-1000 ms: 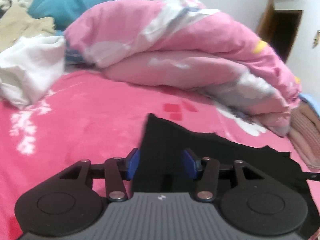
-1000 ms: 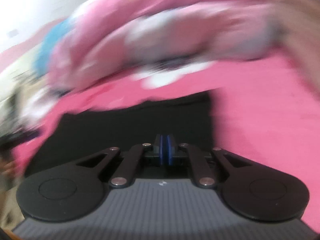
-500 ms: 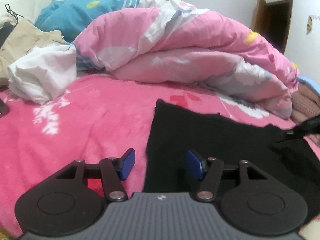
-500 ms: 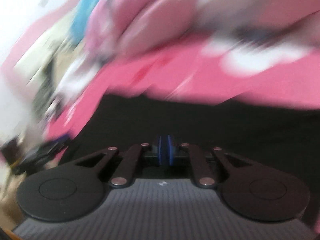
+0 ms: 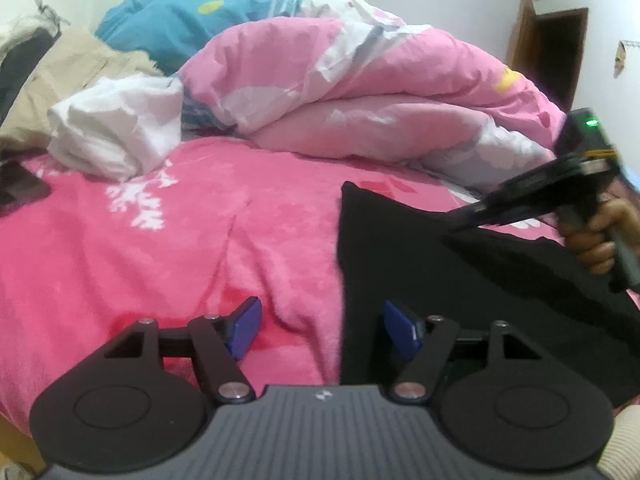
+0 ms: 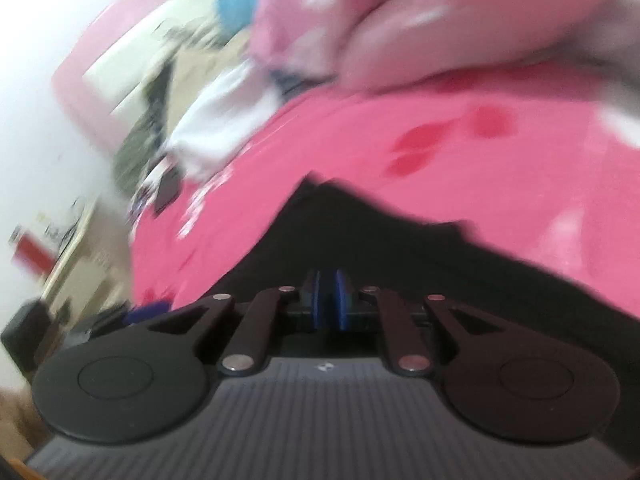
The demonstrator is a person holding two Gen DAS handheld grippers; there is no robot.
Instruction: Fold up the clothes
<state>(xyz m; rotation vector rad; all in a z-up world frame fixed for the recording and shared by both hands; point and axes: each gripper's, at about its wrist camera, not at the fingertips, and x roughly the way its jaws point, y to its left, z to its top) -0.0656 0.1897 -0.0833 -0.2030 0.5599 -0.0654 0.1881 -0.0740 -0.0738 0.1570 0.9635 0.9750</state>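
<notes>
A black garment (image 5: 420, 280) lies spread on the pink blanket (image 5: 180, 264). My left gripper (image 5: 322, 330) hovers low over the garment's left edge with its jaws opening. The edge runs between the blue pads (image 5: 245, 330), which do not press on it. At the right of the left wrist view, a hand holds my right gripper (image 5: 460, 222), which pinches a raised fold of the black cloth. The right wrist view is blurred. There my right gripper (image 6: 329, 304) is shut, with the black garment (image 6: 400, 248) under and between its pads.
A bunched pink duvet (image 5: 360, 92) lies across the back of the bed, with blue bedding (image 5: 172, 20) behind it. A crumpled white cloth (image 5: 116, 132), a beige garment (image 5: 68, 80) and a dark flat phone (image 5: 20, 196) are at the left. A dark doorway (image 5: 560, 48) stands at the far right.
My left jaws have spread wider and slid left, so that they straddle the garment's edge. The right gripper has swung into the left wrist view, carrying a fold of black cloth.
</notes>
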